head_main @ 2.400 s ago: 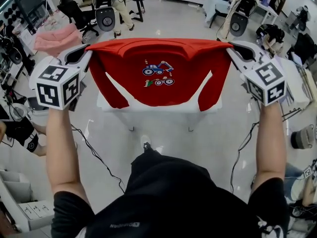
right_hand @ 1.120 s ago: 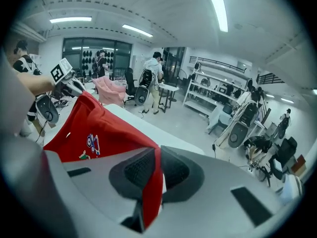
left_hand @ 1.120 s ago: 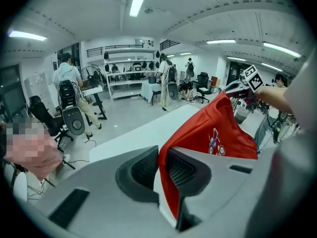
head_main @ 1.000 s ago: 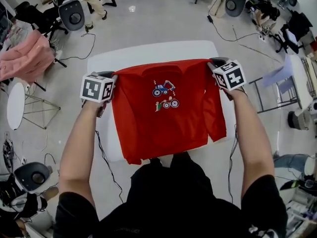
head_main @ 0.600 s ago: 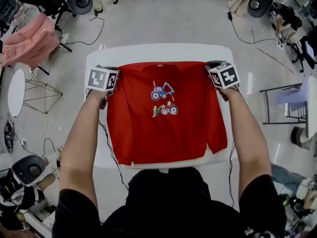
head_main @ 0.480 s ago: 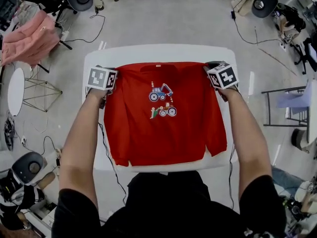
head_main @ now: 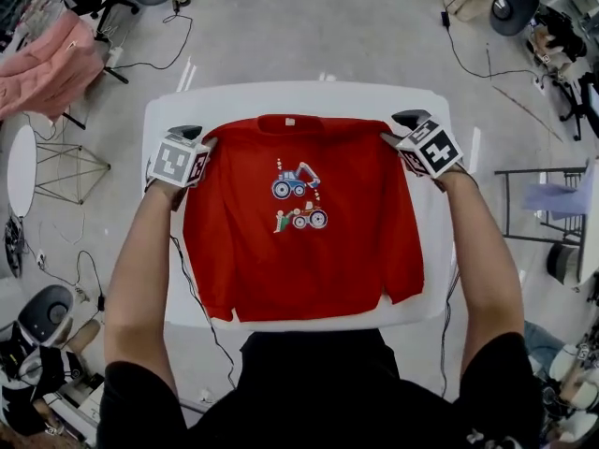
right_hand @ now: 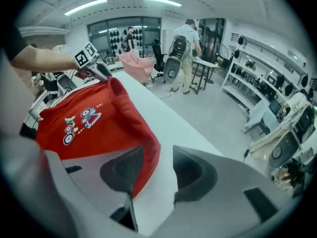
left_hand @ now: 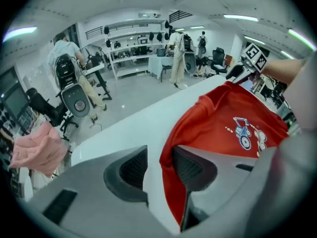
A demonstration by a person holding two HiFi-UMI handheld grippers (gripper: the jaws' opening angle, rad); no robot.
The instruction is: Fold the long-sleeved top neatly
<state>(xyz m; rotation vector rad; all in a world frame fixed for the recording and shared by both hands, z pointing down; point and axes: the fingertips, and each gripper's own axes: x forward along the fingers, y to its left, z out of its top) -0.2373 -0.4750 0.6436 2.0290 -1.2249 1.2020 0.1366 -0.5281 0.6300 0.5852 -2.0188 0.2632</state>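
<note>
The red long-sleeved top [head_main: 299,241] lies spread flat, front up, on the white surface [head_main: 290,96]. Its collar [head_main: 288,120] is at the far side and its hem [head_main: 309,314] runs along the near edge, next to my body. Both sleeves [head_main: 408,241] hang down along the sides of the body panel, cuffs close to the hem. A print [head_main: 298,199] of two small vehicles, one blue and one red, sits in the middle of the chest. My left gripper [head_main: 195,138] rests at the top's left shoulder and my right gripper [head_main: 398,129] at its right shoulder, each pointing steeply down at the surface. In the left gripper view the jaws stand apart, having just been opening. The red shoulder edge lies between them against the inner pad, while bare white surface shows in the rest of the gap, so nothing is clamped. The right gripper view mirrors this, with jaws just opened and standing wide. A fold of the red shoulder sits beside the inner pad, clear of the outer one, so here too there is no grip. My forearms [head_main: 140,269] reach in from the near side along both flanks of the top. Beyond the surface is a pale floor [head_main: 299,26] with loose cables. A pink garment [head_main: 47,59] is draped well apart at the far left.
</note>
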